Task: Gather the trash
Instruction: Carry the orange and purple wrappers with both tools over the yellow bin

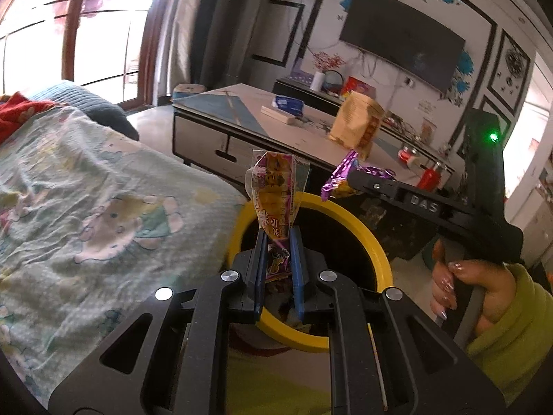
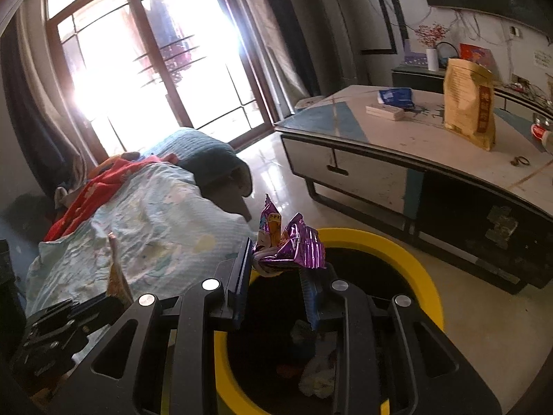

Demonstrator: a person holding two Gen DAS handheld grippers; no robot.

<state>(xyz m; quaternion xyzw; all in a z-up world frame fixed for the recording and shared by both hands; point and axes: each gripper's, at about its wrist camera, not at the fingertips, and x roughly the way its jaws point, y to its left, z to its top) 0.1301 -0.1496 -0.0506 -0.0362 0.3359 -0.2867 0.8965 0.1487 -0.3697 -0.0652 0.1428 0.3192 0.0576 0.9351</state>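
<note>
- Left wrist view: your left gripper (image 1: 278, 242) is pinched nearly closed on a yellow and purple snack wrapper (image 1: 274, 190), which stands upright out of the jaws, right over the yellow-rimmed bin (image 1: 375, 242).
- The wrapper's top leans toward the near rim, so carry it past the rim to the dark middle of the bin before you open up, I'd say.
- Across from you, your right hand (image 1: 473, 287) holds the other gripper level above the far side of the bin.
- Right wrist view: your right gripper (image 2: 276, 263) is clamped on a crumpled purple foil wrapper (image 2: 293, 245), jaws a little apart around the wad.
- It hangs above the bin (image 2: 414, 269), where some trash already lies; it looks ready to drop.
- Round you: a sofa under a cartoon-print blanket (image 2: 148, 221) just beside the bin, a coffee table (image 2: 380, 159) with a gold bag (image 2: 470, 103) beyond it, and a bright glass door (image 2: 155, 62).
</note>
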